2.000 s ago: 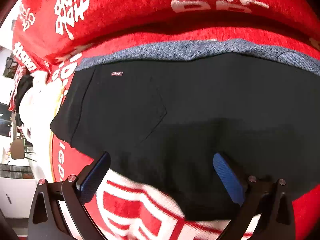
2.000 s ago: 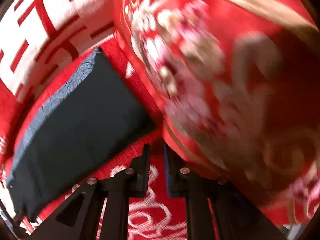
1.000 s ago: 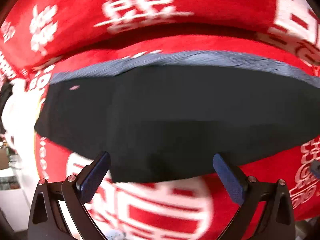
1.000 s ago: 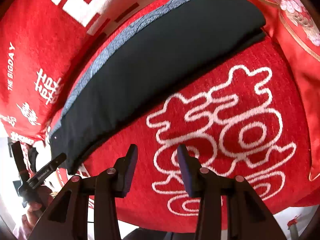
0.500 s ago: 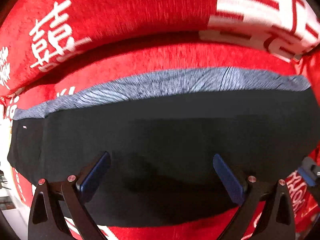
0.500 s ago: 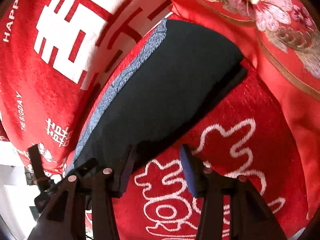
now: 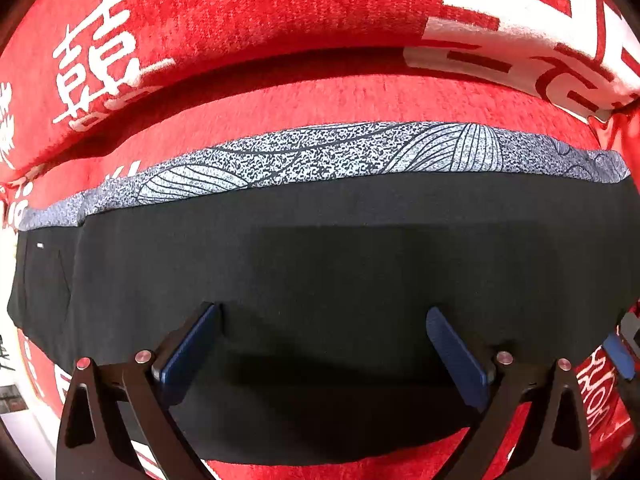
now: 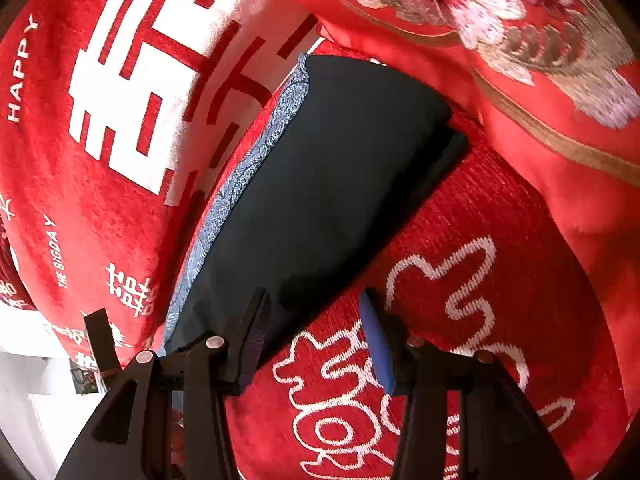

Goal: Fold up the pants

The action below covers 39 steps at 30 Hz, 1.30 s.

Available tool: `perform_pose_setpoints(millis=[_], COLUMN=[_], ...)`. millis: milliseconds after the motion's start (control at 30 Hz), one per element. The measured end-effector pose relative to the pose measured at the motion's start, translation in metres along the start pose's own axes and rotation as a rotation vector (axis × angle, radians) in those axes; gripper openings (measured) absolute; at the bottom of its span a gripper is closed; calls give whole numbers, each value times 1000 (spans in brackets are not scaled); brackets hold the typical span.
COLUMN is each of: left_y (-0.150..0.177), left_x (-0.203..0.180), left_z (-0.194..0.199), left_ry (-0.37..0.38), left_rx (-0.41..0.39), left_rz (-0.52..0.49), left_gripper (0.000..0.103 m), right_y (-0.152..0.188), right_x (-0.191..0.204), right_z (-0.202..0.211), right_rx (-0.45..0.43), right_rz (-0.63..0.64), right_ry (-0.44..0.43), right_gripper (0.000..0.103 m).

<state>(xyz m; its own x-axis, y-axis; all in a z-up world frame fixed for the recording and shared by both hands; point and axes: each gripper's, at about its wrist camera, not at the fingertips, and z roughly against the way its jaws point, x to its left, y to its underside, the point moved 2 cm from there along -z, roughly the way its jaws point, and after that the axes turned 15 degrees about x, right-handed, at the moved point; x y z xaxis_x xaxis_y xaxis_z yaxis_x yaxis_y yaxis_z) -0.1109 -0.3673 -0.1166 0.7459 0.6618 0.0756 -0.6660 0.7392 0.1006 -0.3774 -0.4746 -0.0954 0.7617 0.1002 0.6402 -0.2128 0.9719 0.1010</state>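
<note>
Black pants [image 7: 340, 260] lie folded into a long band on a red seat cushion [image 7: 320, 96], with a grey patterned strip [image 7: 320, 152] showing along their far edge. My left gripper [image 7: 322, 312] points straight down over the middle of the band, open wide, and its fingers [image 7: 192, 344] are just above the cloth with nothing pinched. In the right wrist view the pants [image 8: 340, 168] run away up and to the right. My right gripper [image 8: 313, 294] stands open astride their near edge, one finger [image 8: 252, 328] over the black cloth, the other over the red cushion.
A red back cushion [image 8: 120, 80] with white characters rises behind the pants. An embroidered flower pillow [image 8: 520, 40] presses against the band's far end. The seat [image 8: 460, 280] in front of the pants carries white characters. White floor [image 8: 32, 380] shows past the seat's left end.
The left gripper slid along the pants away from the pocket end and sank closer to the cloth. The right gripper swung in to the band's near edge, jaws slightly wider.
</note>
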Motion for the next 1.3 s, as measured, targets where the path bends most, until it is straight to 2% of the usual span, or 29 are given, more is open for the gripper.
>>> perform_pose_setpoints(millis=[200,233,267,300,467,633,700,833,1033,1300], left_y=[4,3,4,4,-2,2,3,3,4,3], left_x=[5,5,5,4,7,8,8,7,6,4], left_z=[-2,-2,-2,-2,-5,-5,-5,-5,-4,-4], left_ry=[5,5,4,4,5,8,8,8,8,1], left_rx=[4,5,5,5,3,5,4,5,4,2], left_rz=[4,5,5,4,2,0,0,2,2,5], left_gripper=[103,103,103,103,103,103,103,103,103,103], right_y=[-16,-22,-26,-29,-26,-22,-19,-11,-4,-3], right_x=[-12,-17,-19,-17,-7,-11,-11,-12,-10,-3], right_z=[16,15,15,16,17,18,17,18,17,13], right_rx=[-70,-59,-46,-37,-45,-37,-23,-7,0,13], right_rz=[-52,-74,-79,-70,2,-1,6,9,11,19], right_ry=[72,86,107,131,233,285,295,294,280,241], right_gripper=[50,41,10,9,9,24,25,26,32,33])
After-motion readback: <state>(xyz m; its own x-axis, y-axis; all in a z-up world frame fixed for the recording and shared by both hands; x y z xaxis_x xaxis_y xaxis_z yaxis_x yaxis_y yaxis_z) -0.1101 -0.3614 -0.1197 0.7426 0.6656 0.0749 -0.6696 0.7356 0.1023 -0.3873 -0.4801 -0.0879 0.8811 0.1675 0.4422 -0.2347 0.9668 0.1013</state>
